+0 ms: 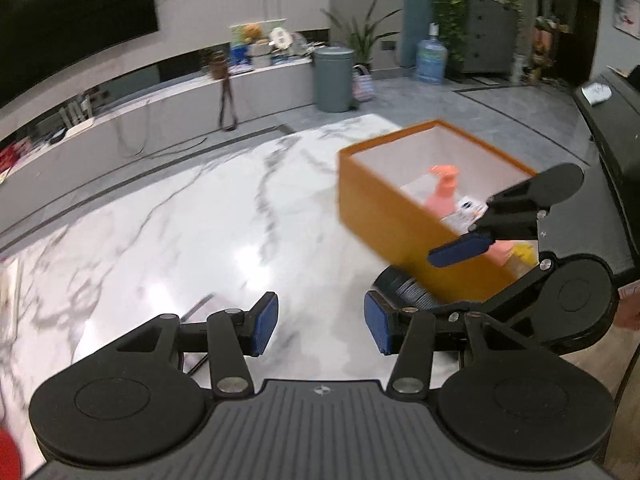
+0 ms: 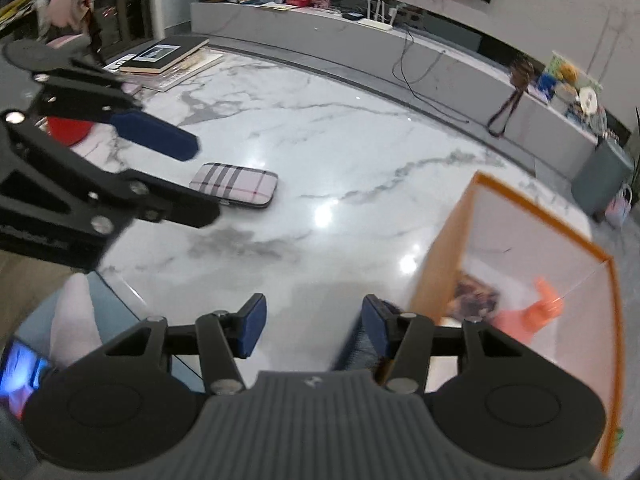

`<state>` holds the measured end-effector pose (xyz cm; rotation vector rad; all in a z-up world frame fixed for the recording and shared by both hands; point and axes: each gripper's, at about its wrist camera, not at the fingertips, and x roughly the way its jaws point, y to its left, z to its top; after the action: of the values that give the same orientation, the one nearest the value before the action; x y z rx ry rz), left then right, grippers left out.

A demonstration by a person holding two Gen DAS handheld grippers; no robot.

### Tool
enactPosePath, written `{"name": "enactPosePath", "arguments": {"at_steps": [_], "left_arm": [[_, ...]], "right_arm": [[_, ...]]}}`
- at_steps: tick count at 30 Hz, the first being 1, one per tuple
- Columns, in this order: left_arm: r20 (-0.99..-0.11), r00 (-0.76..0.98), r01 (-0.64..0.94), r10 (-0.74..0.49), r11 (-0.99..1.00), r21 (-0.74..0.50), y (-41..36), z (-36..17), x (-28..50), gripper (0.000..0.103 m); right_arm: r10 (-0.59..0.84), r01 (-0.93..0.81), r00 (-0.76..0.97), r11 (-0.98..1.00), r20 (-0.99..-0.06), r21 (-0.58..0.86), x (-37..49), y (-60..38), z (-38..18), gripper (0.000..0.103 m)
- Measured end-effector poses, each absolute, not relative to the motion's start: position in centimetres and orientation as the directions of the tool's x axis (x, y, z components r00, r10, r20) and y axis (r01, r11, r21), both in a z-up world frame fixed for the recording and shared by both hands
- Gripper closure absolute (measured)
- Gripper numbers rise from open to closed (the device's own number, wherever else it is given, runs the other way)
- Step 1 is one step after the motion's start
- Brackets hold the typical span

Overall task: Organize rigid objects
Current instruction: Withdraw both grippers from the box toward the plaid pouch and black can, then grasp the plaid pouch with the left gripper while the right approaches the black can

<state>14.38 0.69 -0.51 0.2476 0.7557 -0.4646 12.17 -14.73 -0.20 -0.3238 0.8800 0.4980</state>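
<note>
Left wrist view shows the left gripper (image 1: 321,322) with its fingers apart and nothing between them, above the white marble tabletop (image 1: 192,216). Near the tabletop's far right corner stands the orange box (image 1: 384,216) with a pink spray bottle (image 1: 442,194) inside. Right wrist view shows the right gripper (image 2: 314,329), also apart and empty, beside the box, and a plaid case (image 2: 235,185) lying toward the left edge.

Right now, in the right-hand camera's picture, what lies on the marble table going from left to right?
Red thing → plaid case → orange box, with a pink spray bottle inside.
</note>
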Motion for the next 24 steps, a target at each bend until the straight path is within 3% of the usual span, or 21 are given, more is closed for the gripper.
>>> {"name": "enactPosePath", "arguments": {"at_steps": [13,17,24], "left_arm": [[-0.748,0.623,0.404,-0.230,0.913,0.056,7.3,-5.5,14.5,0.045],[-0.728,0.642,0.426,-0.242,0.902,0.076,8.6,-6.4,14.9,0.029],[-0.717,0.668,0.446,-0.201,0.879,0.169,9.5,-7.3,18.0,0.022]], "right_arm": [[0.232,-0.474,0.480,0.880,-0.846,-0.027,13.3,-11.7,-5.1,0.051],[0.233,-0.478,0.475,0.878,-0.848,-0.027,14.6,-10.4,-5.8,0.051],[0.254,-0.519,0.446,0.855,-0.858,-0.017,17.2,-7.6,-7.1,0.056]]}}
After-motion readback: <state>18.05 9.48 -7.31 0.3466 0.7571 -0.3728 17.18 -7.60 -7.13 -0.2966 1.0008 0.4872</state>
